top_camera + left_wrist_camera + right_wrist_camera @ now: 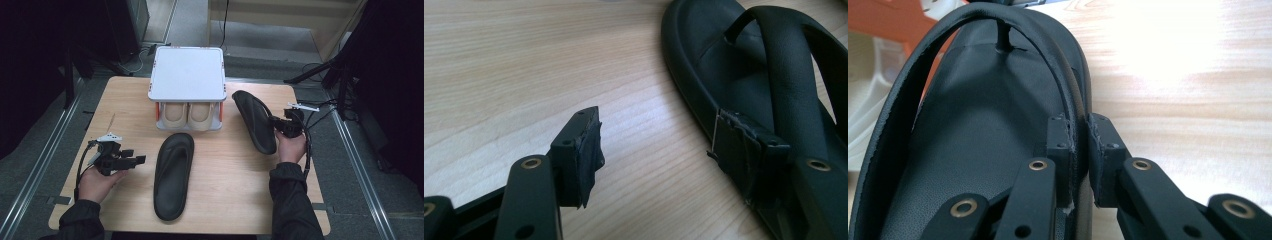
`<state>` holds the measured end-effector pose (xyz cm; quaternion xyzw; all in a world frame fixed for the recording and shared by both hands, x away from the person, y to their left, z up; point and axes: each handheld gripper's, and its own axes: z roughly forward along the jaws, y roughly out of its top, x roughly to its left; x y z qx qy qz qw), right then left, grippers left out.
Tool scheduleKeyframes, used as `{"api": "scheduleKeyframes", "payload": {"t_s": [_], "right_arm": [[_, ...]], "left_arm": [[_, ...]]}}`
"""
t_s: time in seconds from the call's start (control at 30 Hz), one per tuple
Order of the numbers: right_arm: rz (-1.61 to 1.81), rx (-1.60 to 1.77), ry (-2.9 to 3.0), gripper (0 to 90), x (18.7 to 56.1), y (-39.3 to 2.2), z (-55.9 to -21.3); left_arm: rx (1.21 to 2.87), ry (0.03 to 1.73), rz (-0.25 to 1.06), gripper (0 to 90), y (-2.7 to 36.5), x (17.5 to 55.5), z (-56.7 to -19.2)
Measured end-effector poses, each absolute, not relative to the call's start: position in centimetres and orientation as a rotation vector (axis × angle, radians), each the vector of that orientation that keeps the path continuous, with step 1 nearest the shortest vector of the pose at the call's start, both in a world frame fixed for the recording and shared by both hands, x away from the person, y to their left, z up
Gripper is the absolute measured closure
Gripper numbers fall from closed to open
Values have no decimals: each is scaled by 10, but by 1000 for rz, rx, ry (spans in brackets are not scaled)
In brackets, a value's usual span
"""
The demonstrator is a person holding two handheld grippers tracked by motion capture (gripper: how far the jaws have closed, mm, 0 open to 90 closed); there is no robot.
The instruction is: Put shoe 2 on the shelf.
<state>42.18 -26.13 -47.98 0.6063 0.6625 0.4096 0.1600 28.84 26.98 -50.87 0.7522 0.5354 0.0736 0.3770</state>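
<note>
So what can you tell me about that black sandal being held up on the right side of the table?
The black, matte, rubbery-looking thong sandal is a flip-flop with a smooth footbed, a raised rim and a Y-shaped strap pegged in near the toe. It is tipped up on its side edge, toe pointing away toward the white shoe rack. The right hand-held gripper is shut on its edge, one jaw inside the footbed, one outside. Whether it rests on the light wooden table is unclear.

Table [225,195] – pale matt wood grain; flip-flops [172,175] – black matt rubbery, v. smooth.
</note>
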Motion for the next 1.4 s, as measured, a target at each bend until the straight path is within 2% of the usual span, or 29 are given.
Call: {"api": "scheduleKeyframes", "payload": {"t_s": [0.9,1.4], "right_arm": [[1196,1679,1955,821,336,-251,-470],[1220,1605,2029,818,293,-232,-472]], "left_arm": [[1913,1340,114,368,255,317,-503],[1937,1306,134,382,244,324,-503]]}}
